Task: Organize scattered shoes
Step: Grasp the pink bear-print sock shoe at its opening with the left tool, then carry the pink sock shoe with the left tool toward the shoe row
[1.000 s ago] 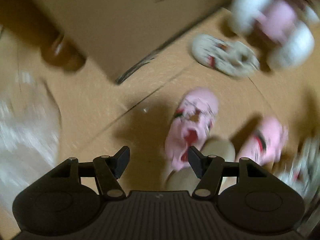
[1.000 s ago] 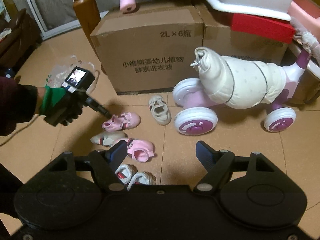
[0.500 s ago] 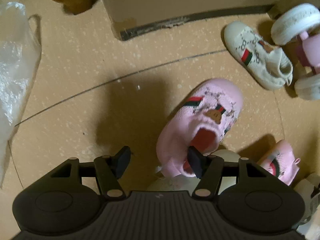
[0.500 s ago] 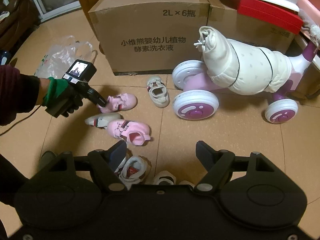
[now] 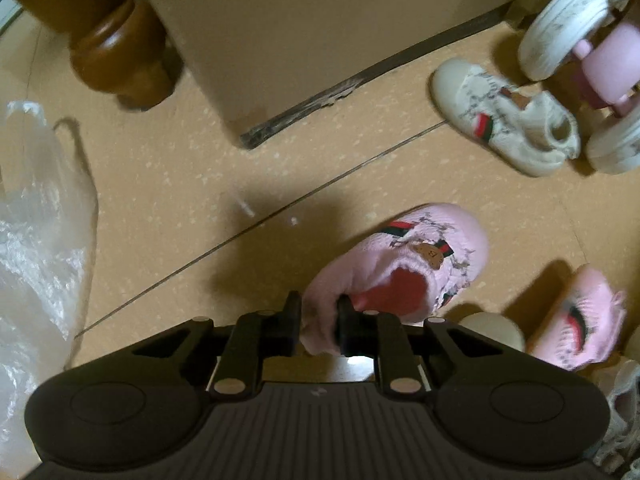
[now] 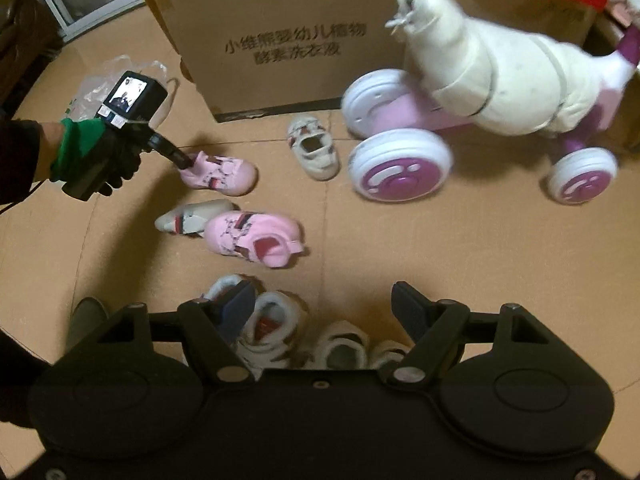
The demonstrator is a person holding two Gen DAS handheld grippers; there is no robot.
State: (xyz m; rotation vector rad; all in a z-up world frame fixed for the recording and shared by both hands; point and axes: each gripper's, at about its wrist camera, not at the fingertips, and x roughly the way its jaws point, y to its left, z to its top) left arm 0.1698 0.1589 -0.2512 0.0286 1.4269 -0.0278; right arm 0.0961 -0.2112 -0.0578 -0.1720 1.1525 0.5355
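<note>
My left gripper (image 5: pixel 318 316) is shut on the heel of a pink baby shoe (image 5: pixel 404 264), which rests on the tan floor; the right wrist view shows that gripper (image 6: pixel 182 158) at that shoe (image 6: pixel 220 172). A second pink shoe (image 6: pixel 252 236) lies in front of it, with a cream shoe (image 6: pixel 188 216) beside it on its side. Another cream shoe (image 6: pixel 314 148) lies near the toy's wheel. My right gripper (image 6: pixel 324 308) is open and empty above several white shoes (image 6: pixel 276 328) close to me.
A large cardboard box (image 6: pixel 280 32) stands behind the shoes. A pink and white ride-on toy (image 6: pixel 480 112) stands at the right. A clear plastic bag (image 5: pixel 40 220) lies at the left. A wooden post (image 5: pixel 116 52) stands beside the box.
My left gripper has closed on the pink shoe's heel; it was open around it before. My right gripper has moved forward and lower over the white shoes.
</note>
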